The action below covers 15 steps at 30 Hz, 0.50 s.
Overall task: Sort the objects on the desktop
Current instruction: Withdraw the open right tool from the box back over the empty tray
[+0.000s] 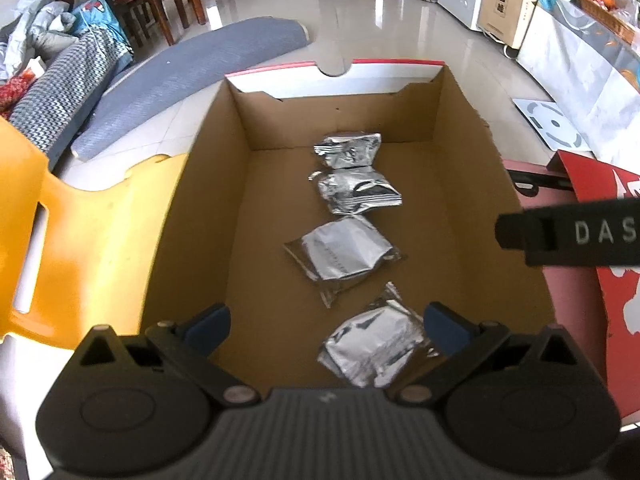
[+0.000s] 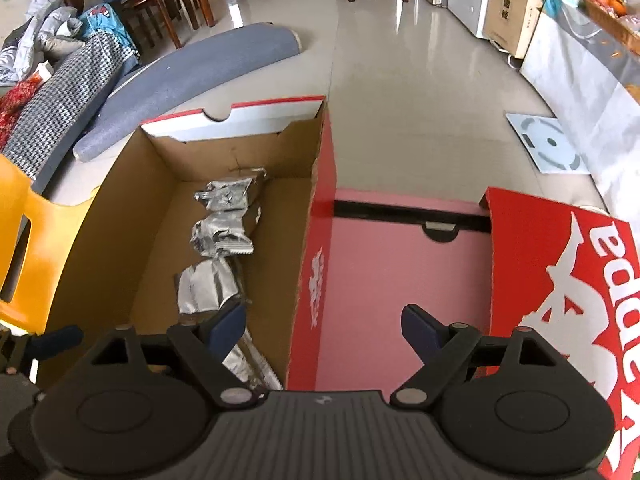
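Left wrist view looks straight down the length of an open cardboard box point(image 1: 208, 208), and four silver foil packets point(image 1: 344, 248) lie on its floor in a single row running away from the camera. The nearest packet point(image 1: 372, 344) sits just ahead of the left tool point(image 1: 326, 326), slightly toward its right finger, its long side angled across the row. The left tool's fingers stand apart with nothing between them. The right tool point(image 2: 324, 326) is likewise spread and empty; in its own view it hangs over the pink desk point(image 2: 384, 280) and the box's red side wall point(image 2: 316, 272), with the packets off to its left inside the box. A red lid point(image 2: 560, 288) stands at the right.

All the packets I can see already lie together in the box, so the scene fits either a sort that is finished or one where more items are yet to come; the pictures show no loose items on the pink surface. If a packet were to be handled, the left tool is plainly the nearer one.
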Available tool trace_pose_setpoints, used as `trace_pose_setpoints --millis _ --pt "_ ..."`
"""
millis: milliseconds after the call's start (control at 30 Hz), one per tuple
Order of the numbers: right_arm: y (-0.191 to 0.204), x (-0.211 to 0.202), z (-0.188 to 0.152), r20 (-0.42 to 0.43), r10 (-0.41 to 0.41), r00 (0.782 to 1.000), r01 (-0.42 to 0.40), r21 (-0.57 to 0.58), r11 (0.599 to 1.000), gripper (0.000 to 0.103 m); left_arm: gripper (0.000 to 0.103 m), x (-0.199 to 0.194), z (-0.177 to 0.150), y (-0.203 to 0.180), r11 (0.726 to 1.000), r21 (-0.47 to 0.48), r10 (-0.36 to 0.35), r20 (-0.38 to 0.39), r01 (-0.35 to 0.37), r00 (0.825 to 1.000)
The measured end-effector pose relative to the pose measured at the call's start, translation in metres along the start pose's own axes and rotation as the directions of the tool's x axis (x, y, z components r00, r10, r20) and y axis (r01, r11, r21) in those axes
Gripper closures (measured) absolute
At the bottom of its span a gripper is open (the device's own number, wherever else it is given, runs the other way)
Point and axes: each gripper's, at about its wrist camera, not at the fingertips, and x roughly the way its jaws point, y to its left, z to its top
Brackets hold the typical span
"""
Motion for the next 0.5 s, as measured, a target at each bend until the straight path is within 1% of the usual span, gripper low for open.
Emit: trace_pose_setpoints --millis 133,233,500 --pt "0.006 0.001 -0.008 -0.012 0.0 1.0 -0.001 -0.023 1.0 0.018 0.0 -0.004 -0.003 0.008 1.0 -0.007 0.03 0.021 -0.029 0.999" --pt "0.01 -0.001 -0.013 -0.01 0.007 1.0 -0.008 -0.031 0.999 0.018 0.0 -0.006 -0.006 0.013 0.999 -0.01 0.038 0.025 -0.038 0.999" --pt "0.014 -0.003 -0.02 -0.019 0.008 1.0 -0.009 -0.04 0.999 0.018 0.0 -0.007 -0.019 0.013 1.0 0.007 0.017 0.018 -0.017 1.0"
